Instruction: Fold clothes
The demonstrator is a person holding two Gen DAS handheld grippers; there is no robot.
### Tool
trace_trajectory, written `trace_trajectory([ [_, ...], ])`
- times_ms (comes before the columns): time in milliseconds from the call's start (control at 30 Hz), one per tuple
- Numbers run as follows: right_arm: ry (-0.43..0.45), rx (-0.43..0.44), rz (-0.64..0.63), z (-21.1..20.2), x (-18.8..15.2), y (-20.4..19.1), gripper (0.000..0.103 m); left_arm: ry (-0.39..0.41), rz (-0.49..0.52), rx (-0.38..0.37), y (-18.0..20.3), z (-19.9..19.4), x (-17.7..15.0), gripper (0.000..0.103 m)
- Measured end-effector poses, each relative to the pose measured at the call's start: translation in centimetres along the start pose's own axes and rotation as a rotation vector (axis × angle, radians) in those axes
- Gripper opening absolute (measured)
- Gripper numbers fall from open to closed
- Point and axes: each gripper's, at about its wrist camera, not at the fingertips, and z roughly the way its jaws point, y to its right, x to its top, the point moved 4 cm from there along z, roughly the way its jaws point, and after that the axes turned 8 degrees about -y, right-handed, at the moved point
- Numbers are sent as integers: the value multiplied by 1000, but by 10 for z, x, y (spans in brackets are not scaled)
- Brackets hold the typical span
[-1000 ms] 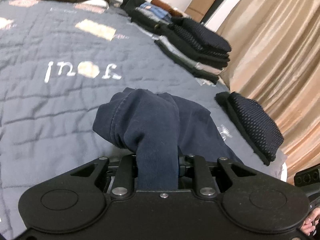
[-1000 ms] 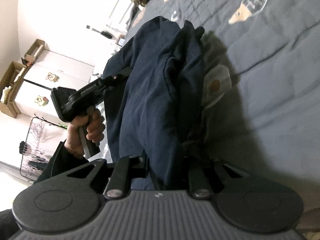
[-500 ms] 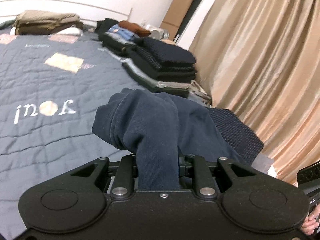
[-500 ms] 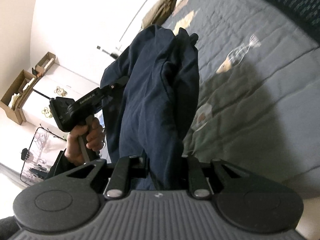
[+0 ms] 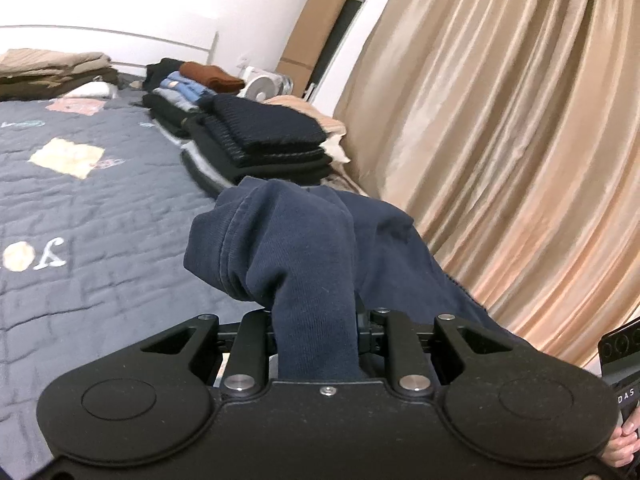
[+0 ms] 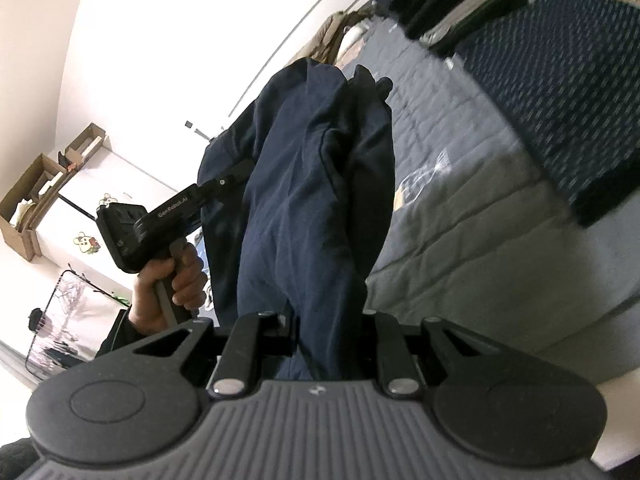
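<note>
Left wrist view: the left gripper (image 5: 316, 320) is clamped on the bunched navy cotton garment (image 5: 296, 248), held above the grey quilted bedspread (image 5: 100, 216). Right wrist view: the right gripper (image 6: 324, 332) pinches the same garment (image 6: 308, 184), whose long axis runs forward from the fingers, off the bedspread (image 6: 472, 216).

Both grippers are clamped on cloth. The left gripper (image 5: 316, 344) has its jaws closed on a bunch of the navy garment (image 5: 296, 248), as does the right gripper (image 6: 328, 344). In the right wrist view, the person's left hand (image 6: 168, 284) wraps the left gripper's handle, fingers curled, held raised beside the hanging garment.
</note>
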Motion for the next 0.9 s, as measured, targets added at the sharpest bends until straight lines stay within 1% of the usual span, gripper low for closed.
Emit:
trace_trajectory([
  [267,18,-45,-42,-27,17,16,17,39,5,-15,45,43,19,20],
  [400,15,-61,-57,-39,27,30,17,61,-10,-14,66,65,29,20],
  [733,8,-81,-90,-79,76,69,17,81,-19,18,107,121,59,20],
  [900,2,-86,-84,-91,100,91,17,67,-22,31,116,153,72,20],
])
